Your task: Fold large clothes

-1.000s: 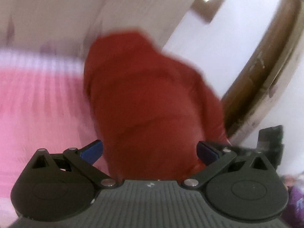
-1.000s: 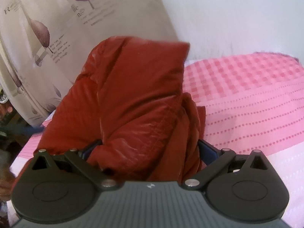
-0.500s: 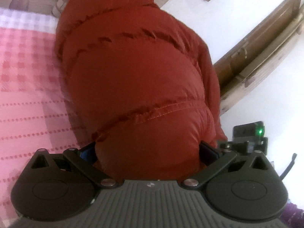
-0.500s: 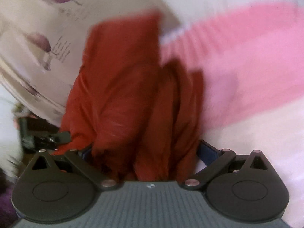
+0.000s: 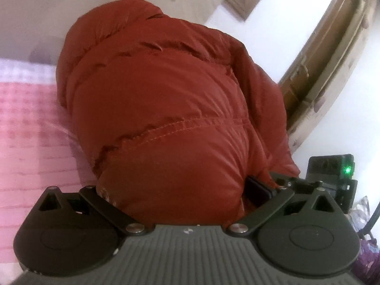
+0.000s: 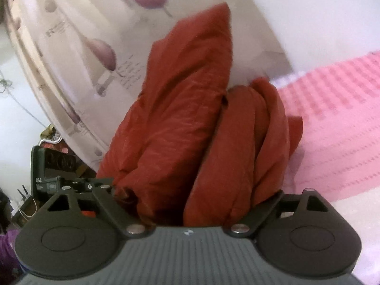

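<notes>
Bulging between the jaws of the left gripper (image 5: 180,190) is a thick wad of the red puffer jacket (image 5: 166,99); the jaws stand wide but packed full, the padding swelling over both of them, so I read it as a clamp on the bundle. Over on the other side the right gripper (image 6: 197,201) has two or three stacked folds of the same jacket (image 6: 190,123) wedged between its jaws, which have just been closing in on them; the cloth fills the gap from side to side, and it looks gripped too. Beyond the grippers the jacket rises in a loose mound, one stiff flap standing up toward the printed curtain (image 6: 99,54), with the rest of it over the pink checked bedspread (image 6: 337,99), partly resting on it as far as I can judge. My worry is the slippery shell and springy filling: squeezed this thick, a layer could squirt out of either pinch, most likely on the right where the folds are separate. If the two hands then pull apart or swing unevenly, the standing flap would flop over and undo the fold.
</notes>
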Action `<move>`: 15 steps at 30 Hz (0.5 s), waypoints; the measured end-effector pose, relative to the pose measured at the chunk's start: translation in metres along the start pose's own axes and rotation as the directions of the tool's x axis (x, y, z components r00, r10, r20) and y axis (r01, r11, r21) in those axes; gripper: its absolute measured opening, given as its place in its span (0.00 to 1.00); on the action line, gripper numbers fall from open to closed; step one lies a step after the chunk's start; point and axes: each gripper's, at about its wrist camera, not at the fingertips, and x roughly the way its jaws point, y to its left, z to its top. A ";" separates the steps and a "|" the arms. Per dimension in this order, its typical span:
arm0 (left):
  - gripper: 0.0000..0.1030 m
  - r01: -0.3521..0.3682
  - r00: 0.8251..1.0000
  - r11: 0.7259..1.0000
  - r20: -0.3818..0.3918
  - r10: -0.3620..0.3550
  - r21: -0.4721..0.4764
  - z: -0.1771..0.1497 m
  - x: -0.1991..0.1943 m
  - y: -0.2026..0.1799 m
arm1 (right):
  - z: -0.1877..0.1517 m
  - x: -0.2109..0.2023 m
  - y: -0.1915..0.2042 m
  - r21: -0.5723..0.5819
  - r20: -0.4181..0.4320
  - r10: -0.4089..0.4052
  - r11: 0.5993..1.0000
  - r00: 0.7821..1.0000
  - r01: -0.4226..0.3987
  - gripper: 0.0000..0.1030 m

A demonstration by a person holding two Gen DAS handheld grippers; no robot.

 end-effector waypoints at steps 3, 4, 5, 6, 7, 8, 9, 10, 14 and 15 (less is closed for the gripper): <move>0.98 -0.038 0.999 0.999 0.031 0.037 0.007 0.005 -0.034 0.003 | 0.001 0.012 0.021 -0.018 0.019 0.032 0.999 0.999 -0.032 0.87; 0.98 -0.051 0.998 0.999 0.039 0.051 0.013 0.006 -0.046 0.003 | 0.001 0.017 0.030 -0.017 0.027 0.049 0.999 0.998 -0.048 0.87; 0.98 -0.063 0.997 0.998 0.047 0.062 0.018 0.007 -0.057 0.004 | 0.002 0.022 0.035 -0.014 0.032 0.064 0.998 0.997 -0.063 0.87; 0.98 -0.076 0.996 0.997 0.054 0.075 0.023 0.008 -0.069 0.005 | 0.002 0.028 0.042 -0.015 0.035 0.079 0.997 0.996 -0.078 0.87; 0.98 -0.088 0.994 0.996 0.060 0.087 0.027 0.010 -0.081 0.007 | 0.001 0.033 0.049 -0.014 0.039 0.092 0.996 0.995 -0.091 0.87; 0.98 -0.101 0.993 0.994 0.063 0.099 0.030 0.012 -0.091 0.011 | 0.000 0.039 0.057 -0.012 0.045 0.106 0.994 0.993 -0.105 0.87; 0.98 -0.113 0.992 0.993 0.065 0.111 0.032 0.012 -0.102 0.014 | -0.001 0.045 0.066 -0.011 0.049 0.119 0.993 0.992 -0.119 0.87; 0.98 -0.124 0.990 0.992 0.065 0.121 0.035 0.012 -0.110 0.016 | -0.003 0.050 0.073 -0.009 0.053 0.129 0.992 0.990 -0.128 0.87; 0.99 -0.170 0.985 0.985 0.049 0.168 0.040 0.008 -0.141 0.028 | -0.017 0.068 0.097 0.028 0.063 0.153 0.987 0.986 -0.155 0.87; 0.99 -0.180 0.983 0.983 0.042 0.179 0.035 0.005 -0.147 0.032 | -0.022 0.074 0.102 0.039 0.063 0.157 0.986 0.986 -0.160 0.87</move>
